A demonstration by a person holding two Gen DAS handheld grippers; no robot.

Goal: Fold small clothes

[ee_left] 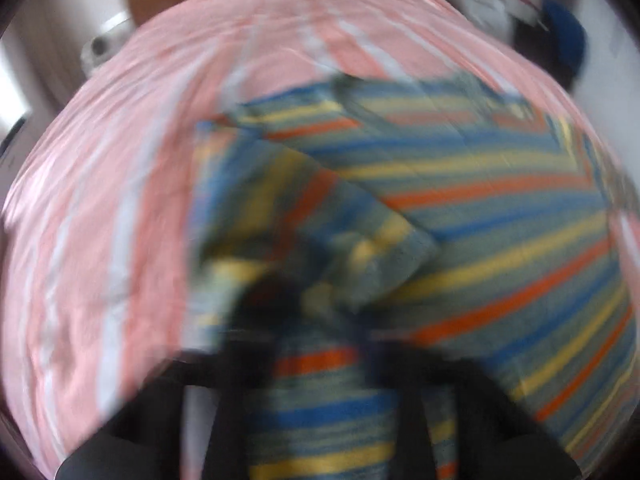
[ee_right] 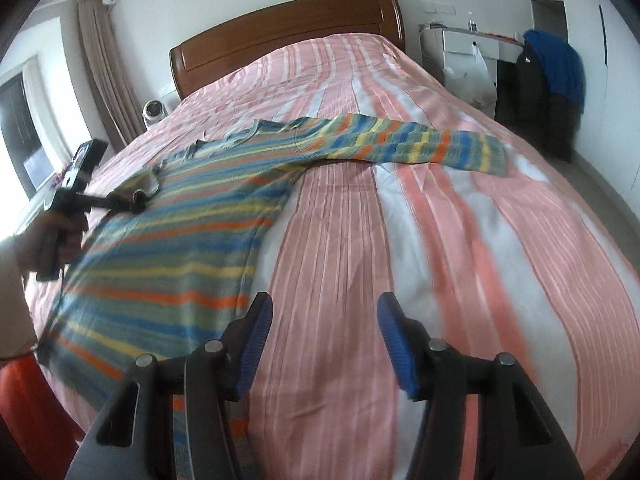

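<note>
Right hand-held gripper (ee_right: 326, 340): nearest the right wrist camera; its blue-padded fingers (ee_right: 256, 344) stand apart with nothing between them, released, over the bare bedspread
Striped sweater (ee_right: 176, 236): just left of the right hand-held gripper and running away from it; its body lies flat on the bed in blue, yellow, orange and grey-green stripes; its lower hem passes under the left finger of that hand-held gripper
Left hand-held gripper (ee_right: 138, 202): beyond and well to the left of the right one, held in a person's hand (ee_right: 52, 240); its tips sit at a folded-over sleeve cuff on the sweater's chest; in its own blurred wrist view striped knit bunches at the tips and lies between the black arms; jaws nearly shut, so it reads as clenched on the fabric
Folded sleeve (ee_left: 304, 208): ahead of the left hand-held gripper, laid across the sweater's body
Outstretched sleeve (ee_right: 420, 146): further off, up and to the right of the right hand-held gripper, lying straight across the bed with its cuff at the right
Bedspread (ee_right: 460, 240): pink and white stripes, under everything
Headboard (ee_right: 288, 36): brown wood, far end of the bed
Blue garment (ee_right: 560, 64): hung over dark furniture, far right
</note>
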